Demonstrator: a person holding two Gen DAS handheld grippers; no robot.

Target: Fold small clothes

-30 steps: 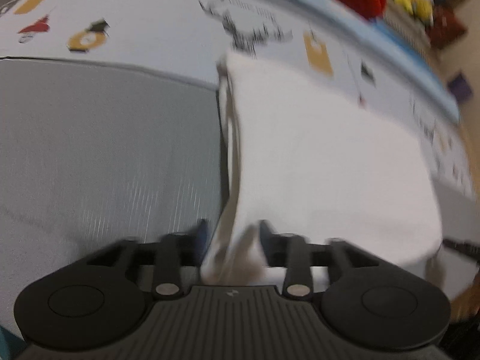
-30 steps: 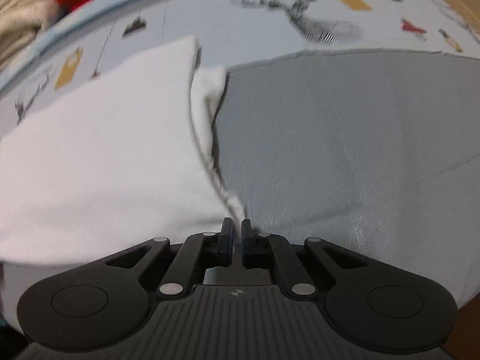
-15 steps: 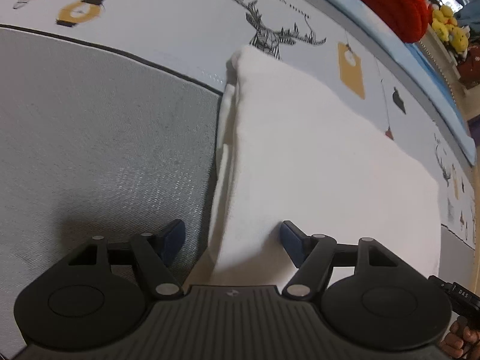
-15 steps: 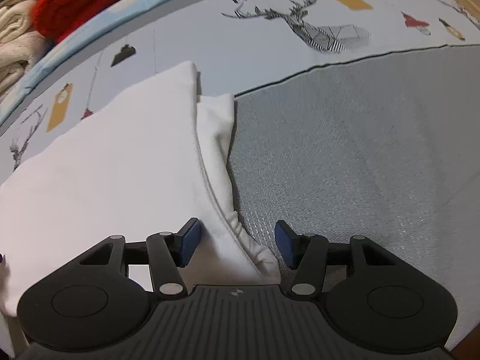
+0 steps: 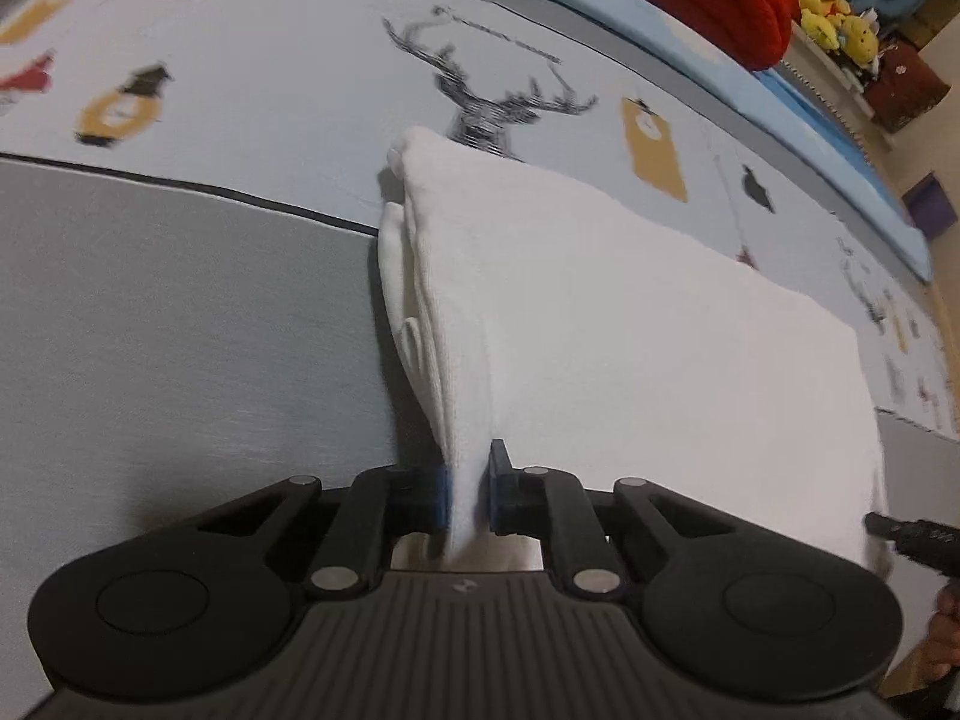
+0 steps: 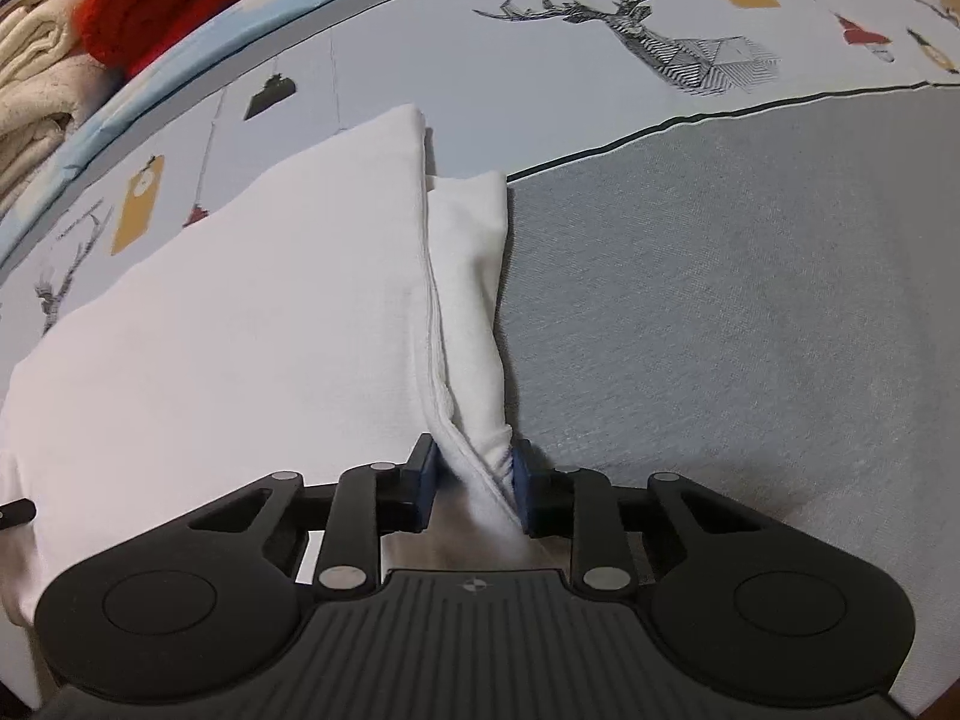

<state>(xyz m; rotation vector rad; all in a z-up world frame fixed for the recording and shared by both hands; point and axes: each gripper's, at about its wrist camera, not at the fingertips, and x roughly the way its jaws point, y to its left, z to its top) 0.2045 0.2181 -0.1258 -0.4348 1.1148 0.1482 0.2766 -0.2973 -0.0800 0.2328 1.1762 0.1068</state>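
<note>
Both grippers pinch the folded white cotton garment [image 5: 630, 324] [image 6: 240, 312], left gripper [image 5: 468, 489] and right gripper [image 6: 473, 483] at opposite corners, over the grey mat's [image 6: 750, 300] edge.

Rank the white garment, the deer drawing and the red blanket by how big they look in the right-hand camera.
1. White garment, by far.
2. Deer drawing and red blanket: they look alike, and the blanket is cut off at the frame's edge, so no ranking.
</note>
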